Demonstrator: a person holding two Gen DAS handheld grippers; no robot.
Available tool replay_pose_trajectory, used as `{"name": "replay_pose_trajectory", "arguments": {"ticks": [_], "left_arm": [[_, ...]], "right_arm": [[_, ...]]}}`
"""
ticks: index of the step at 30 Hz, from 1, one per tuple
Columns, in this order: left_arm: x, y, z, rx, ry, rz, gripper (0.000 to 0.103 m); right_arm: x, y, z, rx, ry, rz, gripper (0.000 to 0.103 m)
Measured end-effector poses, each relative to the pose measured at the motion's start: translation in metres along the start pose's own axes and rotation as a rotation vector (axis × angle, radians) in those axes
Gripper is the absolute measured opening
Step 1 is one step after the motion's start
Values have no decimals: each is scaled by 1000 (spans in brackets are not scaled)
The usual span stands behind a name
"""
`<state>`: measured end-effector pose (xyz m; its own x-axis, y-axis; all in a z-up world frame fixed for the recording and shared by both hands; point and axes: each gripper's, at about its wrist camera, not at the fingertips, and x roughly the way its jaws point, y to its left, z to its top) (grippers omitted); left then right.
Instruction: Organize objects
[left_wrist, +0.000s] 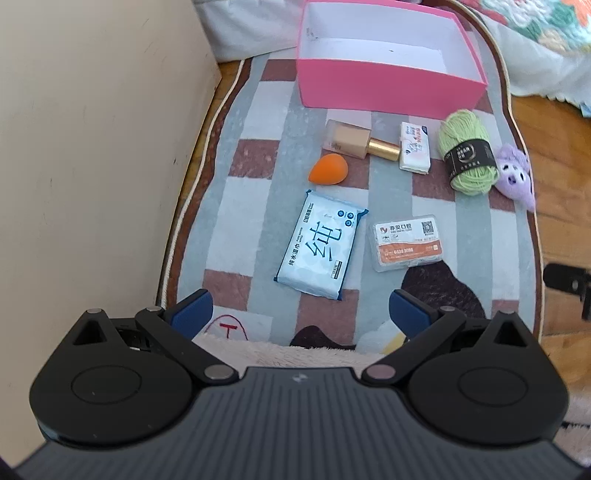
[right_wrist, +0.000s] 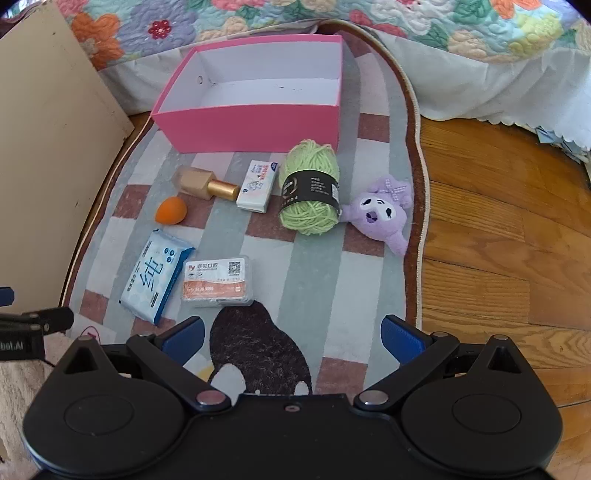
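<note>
While the rug (left_wrist: 255, 103) is being partly hidden by both wide-spread, empty grippers (left_wrist: 301, 308) (right_wrist: 291, 334), the bottle (right_wrist: 207, 184) is lying before the box (right_wrist: 255, 123), cap pointing right.

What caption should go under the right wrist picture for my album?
Open right tool above a rug of small things: yarn, purple plush, wipes, beside an empty pink box.

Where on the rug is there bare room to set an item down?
Free: the rug between the card case, the yarn and the right gripper; also inside the pink box. Crowded: the row from orange sponge to purple plush.
</note>
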<state>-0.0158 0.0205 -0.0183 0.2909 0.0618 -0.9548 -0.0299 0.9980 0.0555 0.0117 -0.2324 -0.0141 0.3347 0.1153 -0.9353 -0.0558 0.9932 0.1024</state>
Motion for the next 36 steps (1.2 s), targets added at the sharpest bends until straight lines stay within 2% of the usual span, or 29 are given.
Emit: {"name": "replay_pose_trajectory", "arguments": {"ticks": [8, 23, 36], "left_arm": [[5, 15, -4, -44, 10, 3, 103], [0, 12, -5, -31, 9, -21, 103], [-3, 3, -6, -5, -2, -7, 103]], "right_arm": [[0, 3, 0, -17, 3, 11, 103], [-1, 2, 1, -18, 22, -23, 103], [-4, -5, 1, -15, 12, -28, 103]]}}
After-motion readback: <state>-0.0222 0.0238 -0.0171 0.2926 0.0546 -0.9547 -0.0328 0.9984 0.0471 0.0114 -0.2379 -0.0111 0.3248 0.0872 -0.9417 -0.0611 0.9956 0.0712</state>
